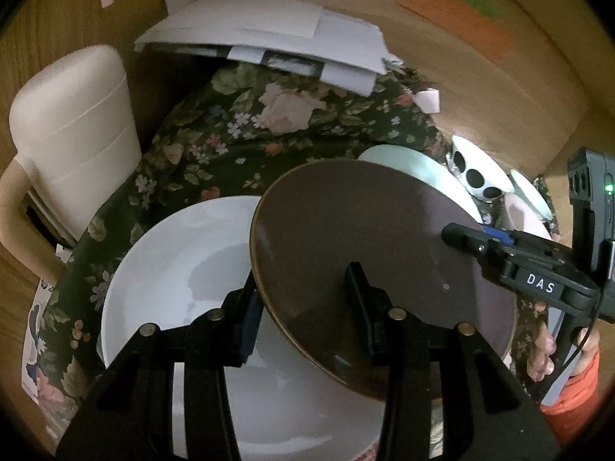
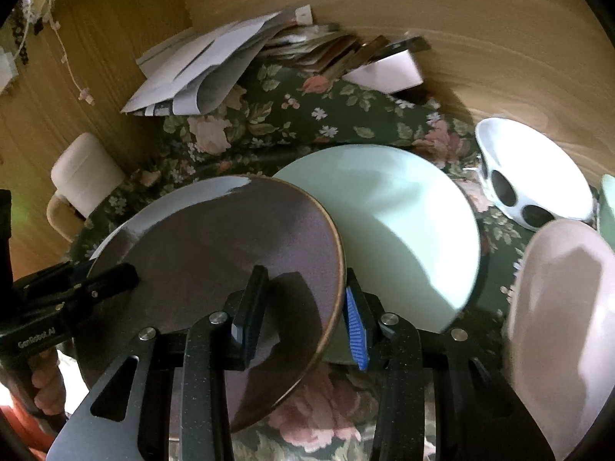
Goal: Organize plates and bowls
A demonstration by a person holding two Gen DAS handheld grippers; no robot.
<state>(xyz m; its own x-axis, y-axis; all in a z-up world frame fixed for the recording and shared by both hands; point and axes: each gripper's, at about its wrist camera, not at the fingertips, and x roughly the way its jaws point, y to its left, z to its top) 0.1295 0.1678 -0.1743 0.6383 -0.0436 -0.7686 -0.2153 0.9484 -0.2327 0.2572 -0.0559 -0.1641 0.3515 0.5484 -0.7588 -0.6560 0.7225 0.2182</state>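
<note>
A brown plate (image 1: 376, 253) is held tilted above a white plate (image 1: 180, 269) on the floral cloth. My left gripper (image 1: 303, 311) has one finger over and one under the plate's left rim, shut on it. My right gripper (image 2: 303, 307) straddles the opposite rim of the brown plate (image 2: 215, 253), shut on it; it shows in the left wrist view (image 1: 472, 238). A pale green plate (image 2: 399, 226) lies behind. A white bowl with black spots (image 2: 534, 176) and a pink bowl (image 2: 565, 307) sit to the right.
A stack of envelopes and papers (image 1: 269, 34) lies at the back of the table. A cream chair (image 1: 73, 138) stands at the left. A green dish edge (image 2: 607, 207) shows at the far right. Wooden wall behind.
</note>
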